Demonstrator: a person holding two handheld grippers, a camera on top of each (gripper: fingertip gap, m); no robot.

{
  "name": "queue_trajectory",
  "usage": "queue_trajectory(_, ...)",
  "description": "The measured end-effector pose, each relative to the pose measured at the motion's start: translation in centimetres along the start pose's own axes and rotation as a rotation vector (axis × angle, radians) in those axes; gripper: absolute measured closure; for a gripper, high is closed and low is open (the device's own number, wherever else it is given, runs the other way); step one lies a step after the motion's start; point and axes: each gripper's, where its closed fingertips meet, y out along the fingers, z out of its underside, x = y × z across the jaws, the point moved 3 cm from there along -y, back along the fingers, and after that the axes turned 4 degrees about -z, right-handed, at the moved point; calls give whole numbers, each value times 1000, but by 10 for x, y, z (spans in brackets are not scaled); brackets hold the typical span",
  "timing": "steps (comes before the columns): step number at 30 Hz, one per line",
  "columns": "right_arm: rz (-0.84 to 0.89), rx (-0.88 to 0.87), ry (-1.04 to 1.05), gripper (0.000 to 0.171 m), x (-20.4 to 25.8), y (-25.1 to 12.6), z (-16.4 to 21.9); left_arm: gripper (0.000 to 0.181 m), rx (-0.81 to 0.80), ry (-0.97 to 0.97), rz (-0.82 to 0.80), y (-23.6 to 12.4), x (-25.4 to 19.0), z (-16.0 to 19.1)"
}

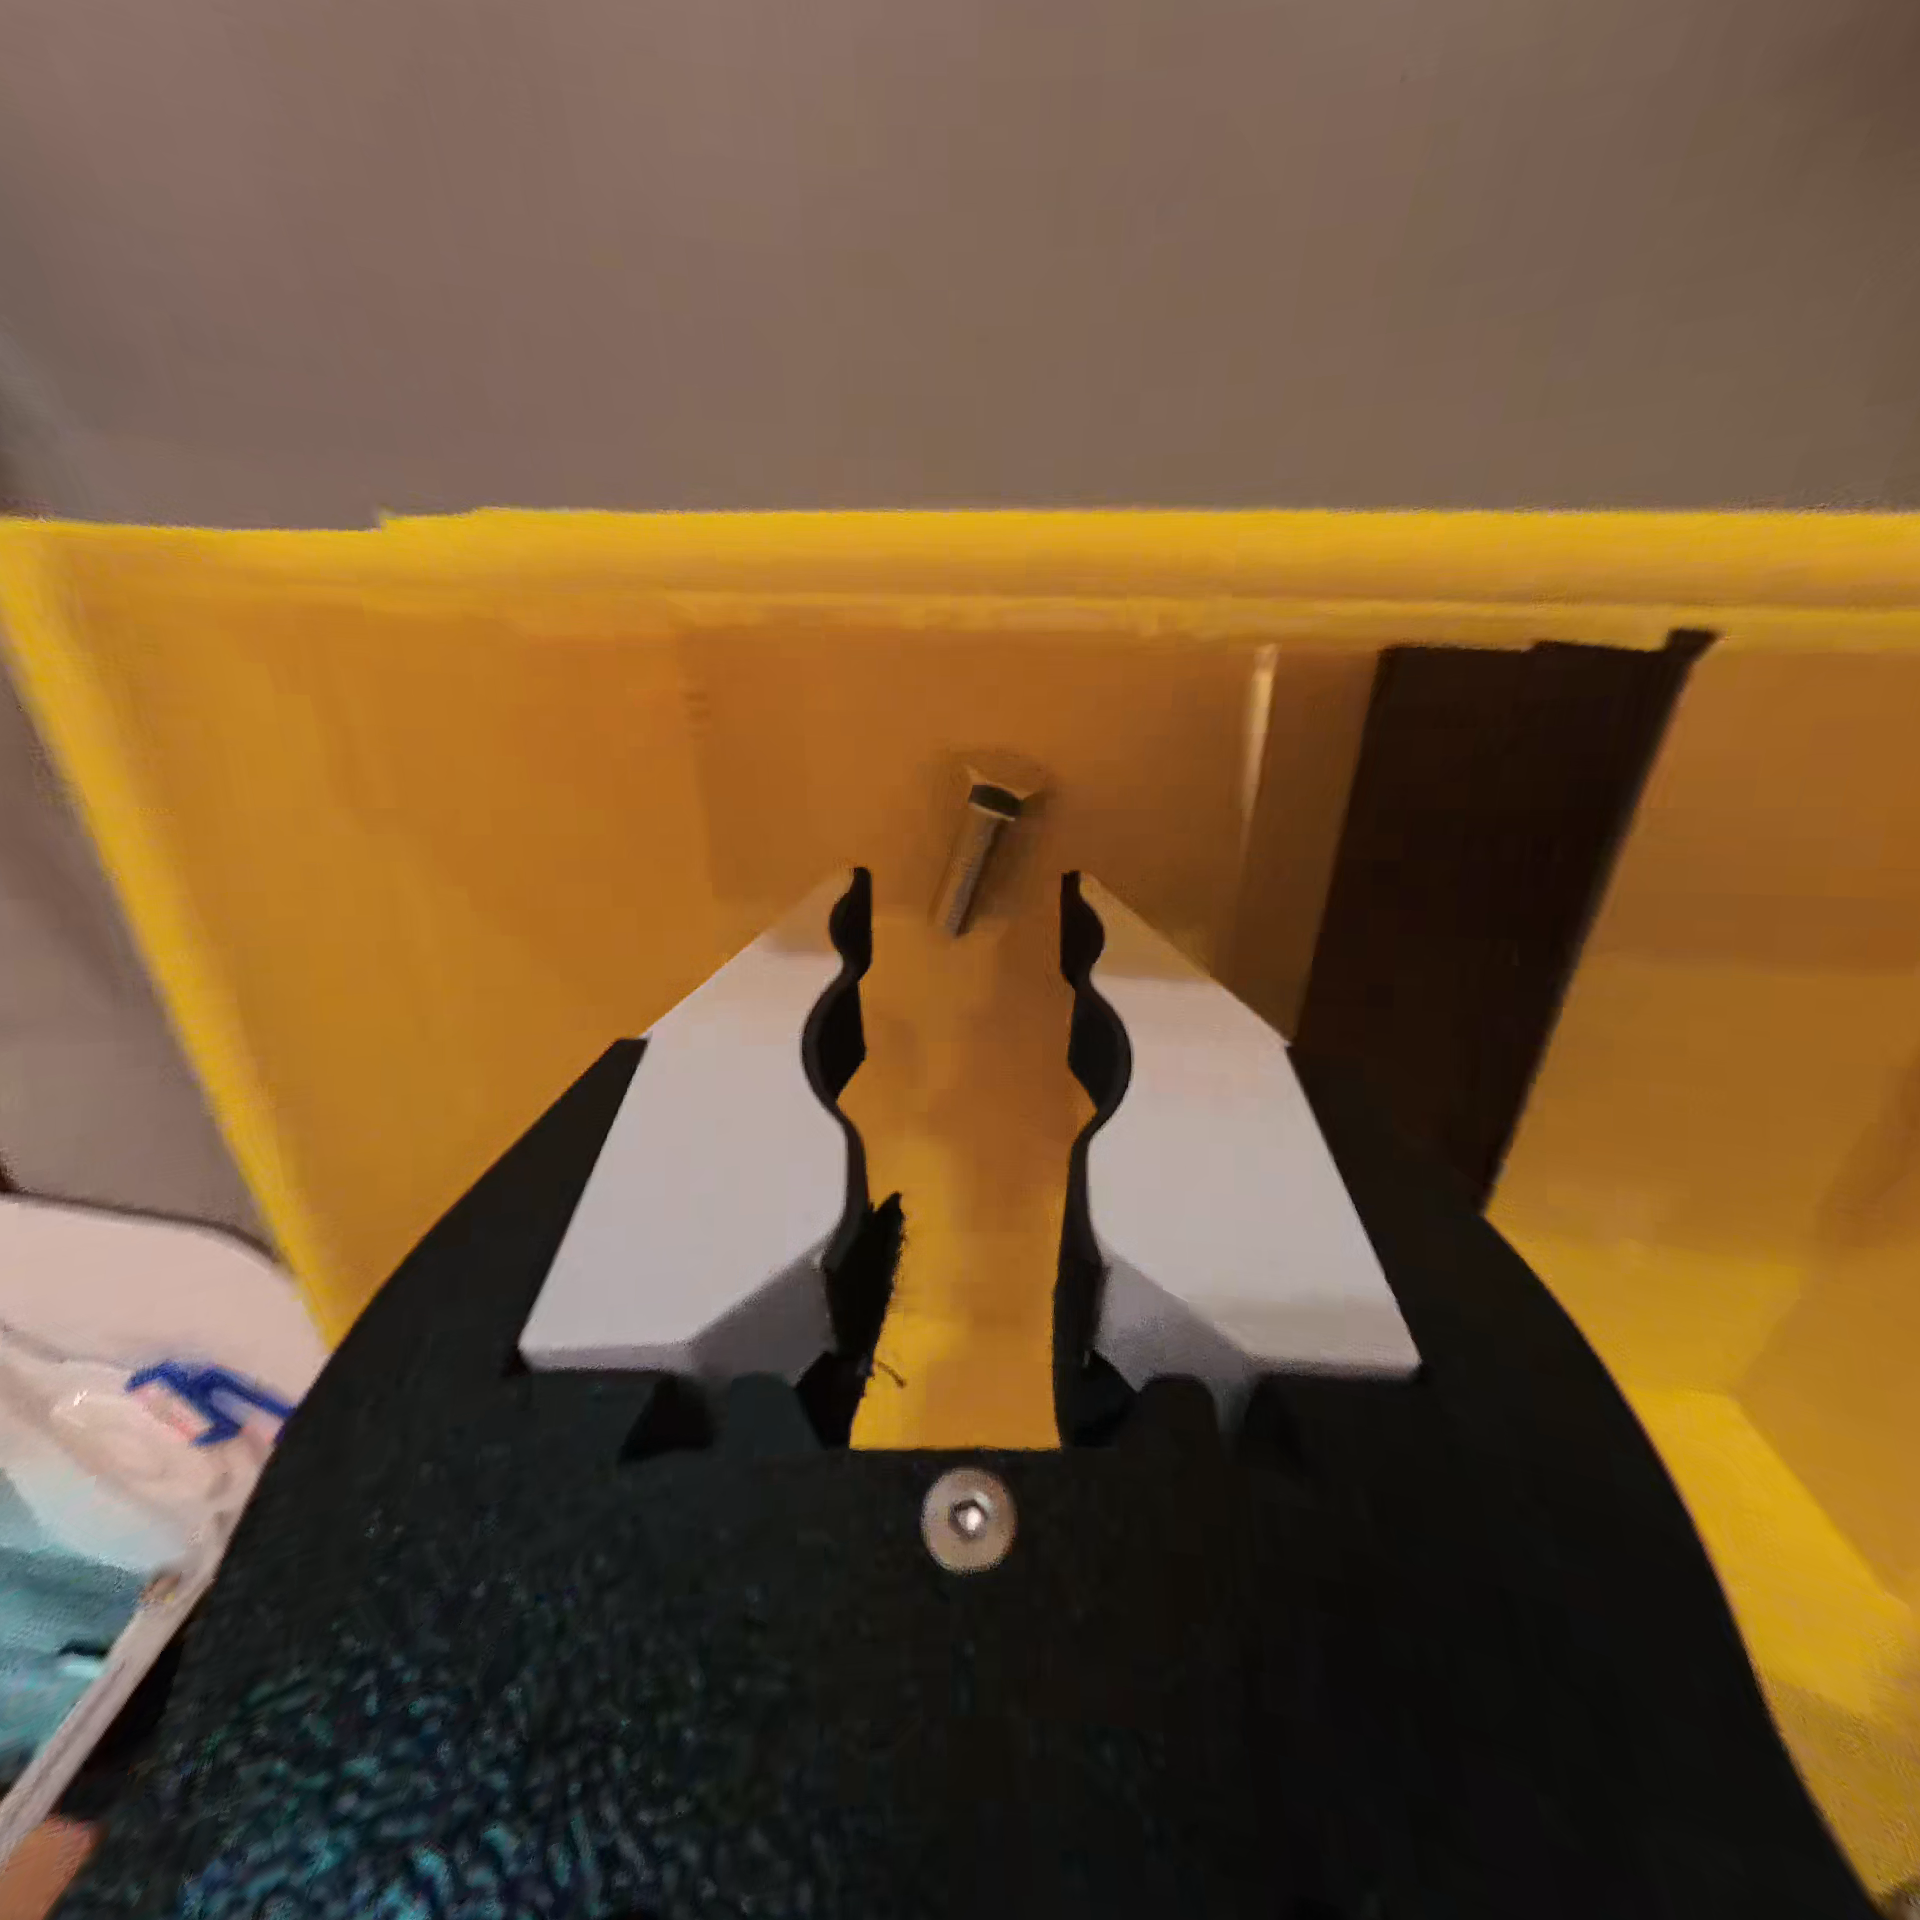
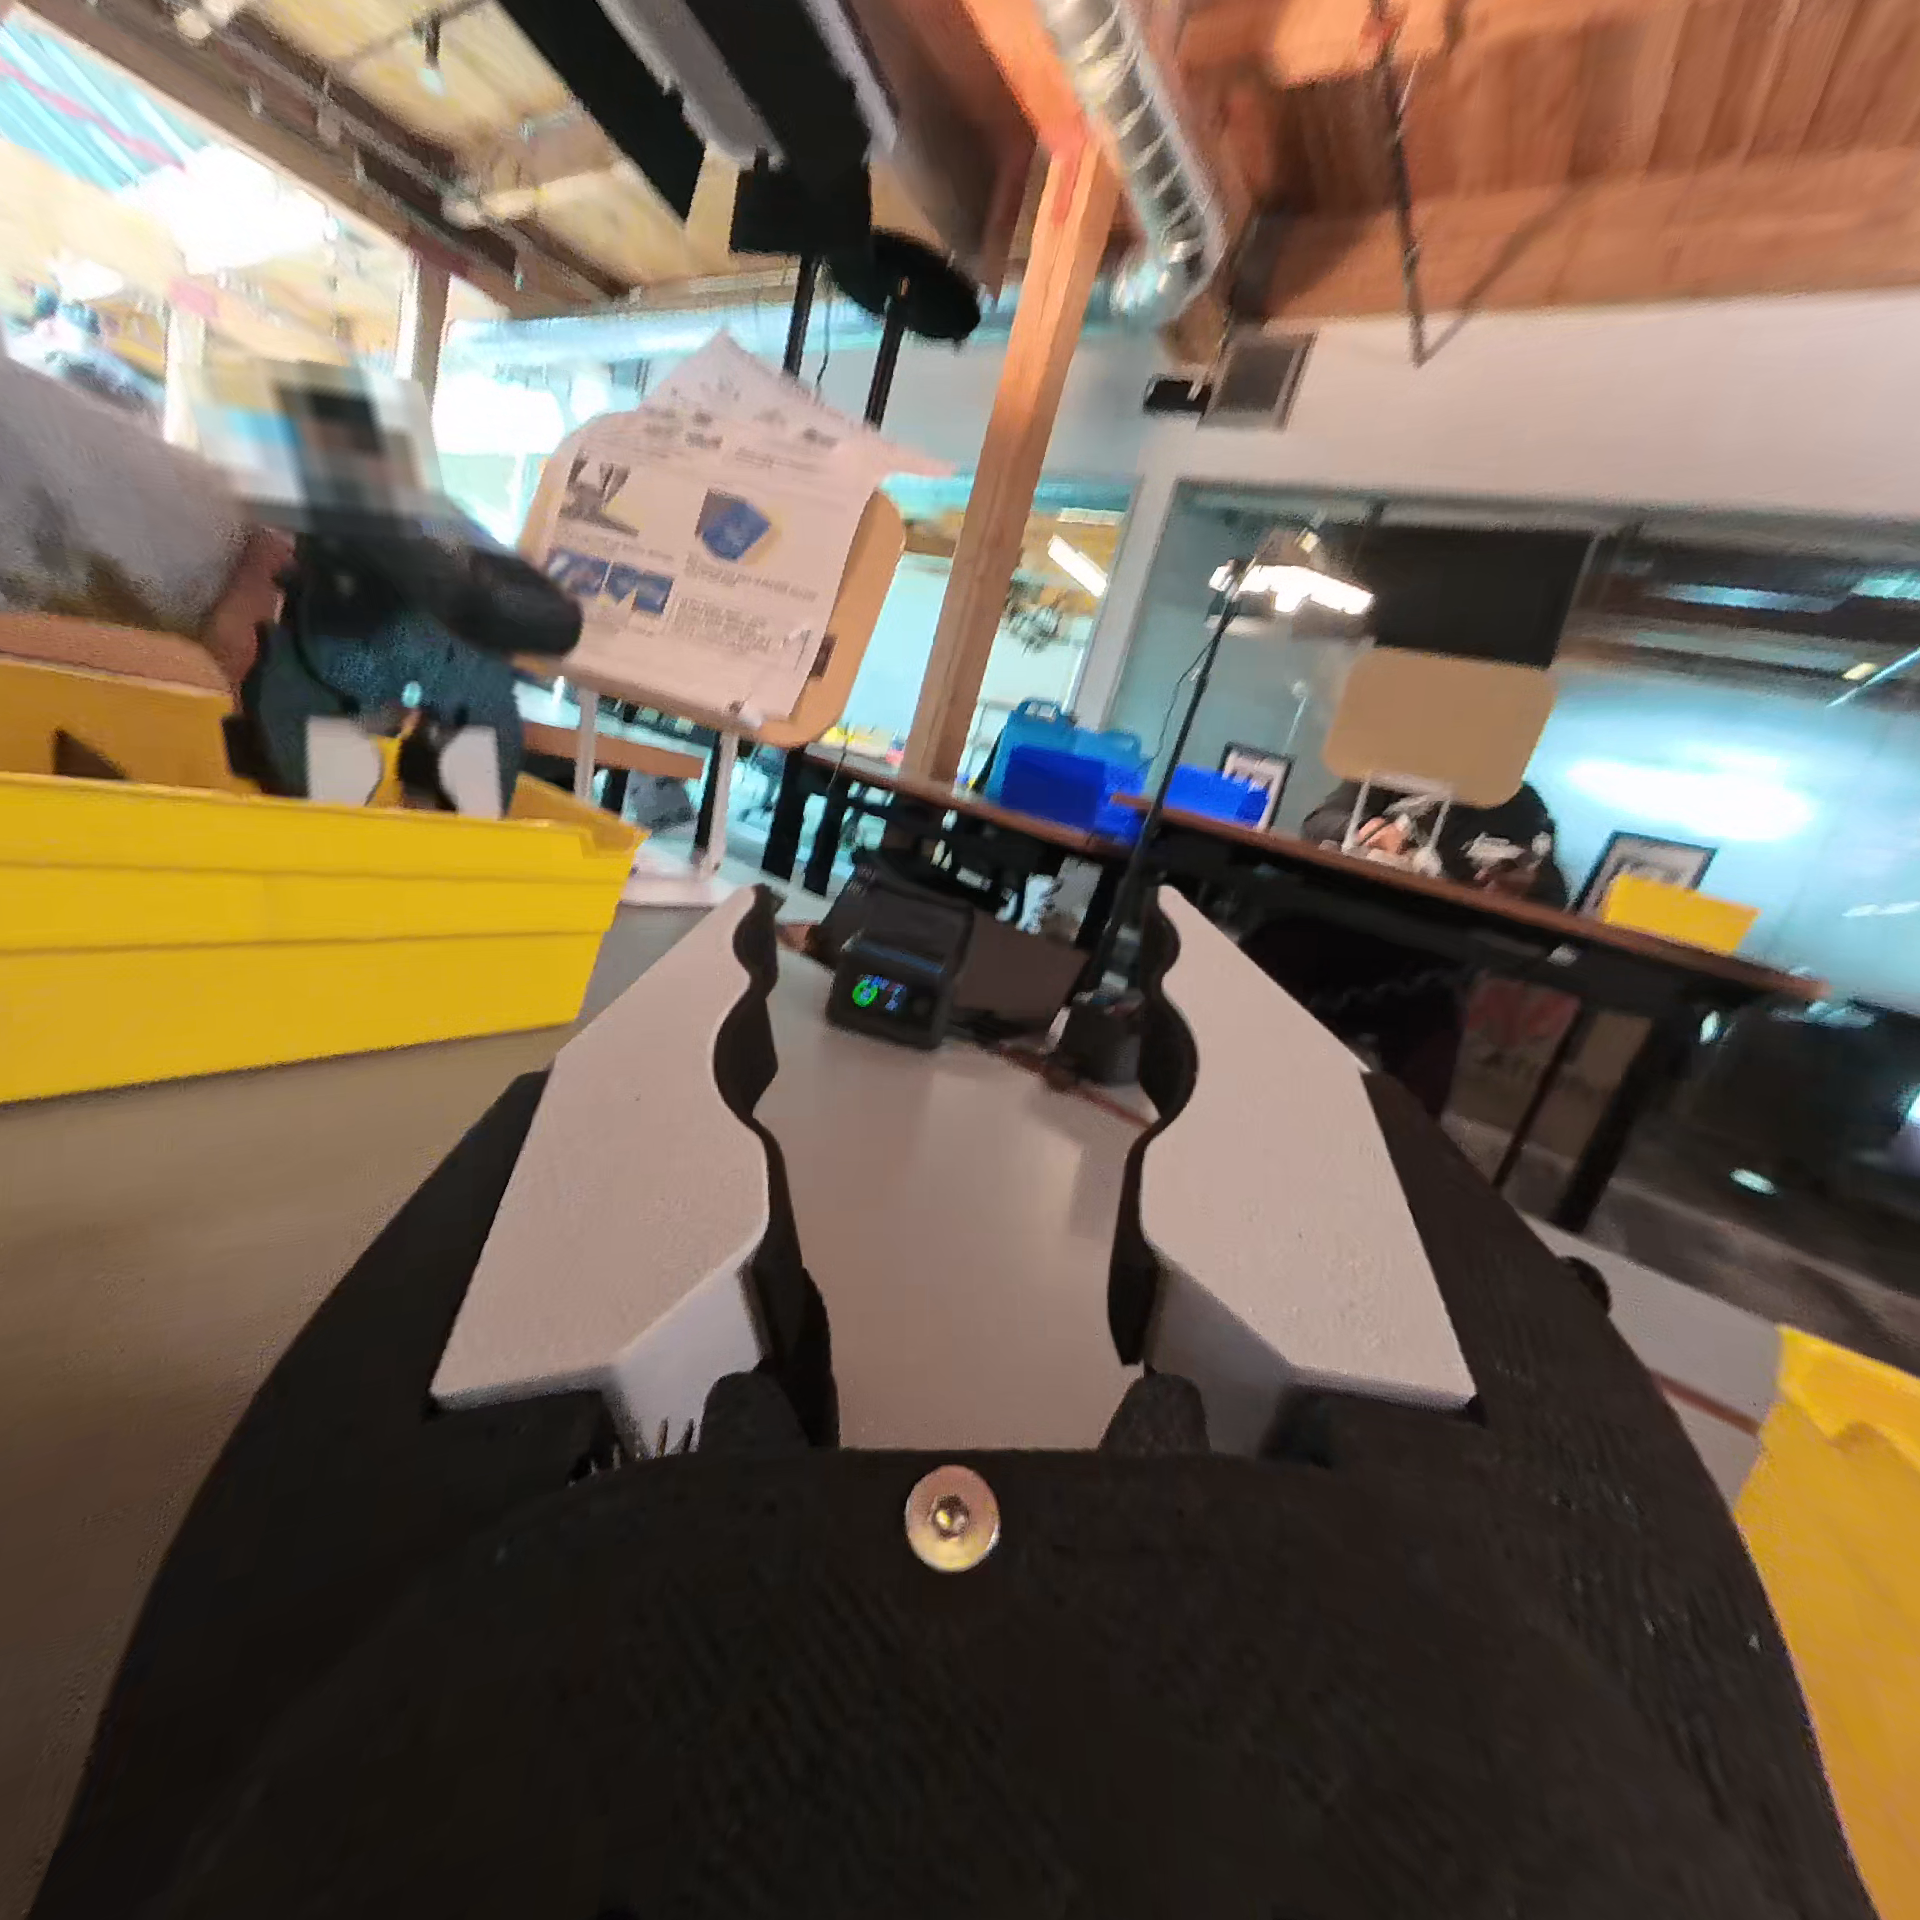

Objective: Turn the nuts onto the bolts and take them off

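In the left wrist view a silver hex-head bolt (image 1: 971, 852) lies on the floor of a yellow bin (image 1: 436, 883), its head toward the far wall. My left gripper (image 1: 964, 899) is open inside the bin, its fingertips either side of the bolt's threaded end, not touching it. In the right wrist view my right gripper (image 2: 961, 925) is open and empty above the grey table (image 2: 208, 1247), pointing out into the room. The left gripper (image 2: 410, 758) shows far off in that view, reaching into the yellow bin (image 2: 291, 935). No nut is in view.
A black divider (image 1: 1475, 883) stands in the bin at the right. A plastic bag (image 1: 114, 1455) lies left of the bin. On the table are a small black device with a lit screen (image 2: 888, 987), a yellow bin corner (image 2: 1839, 1558), and a sign stand (image 2: 717, 540). My hands' fingertips stand some 30 centimetres from each other.
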Motion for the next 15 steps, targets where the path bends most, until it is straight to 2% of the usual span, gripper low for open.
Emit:
queue_trajectory(4,18,46,16,98,-3,4,14,149,33,4,65,16,1,12)
queue_trajectory(10,-4,62,-16,98,3,6,17,172,-67,66,62,17,-5,-1)
queue_trajectory(15,-22,61,-21,99,7,6,17,173,37,45,11,13,-5,9)
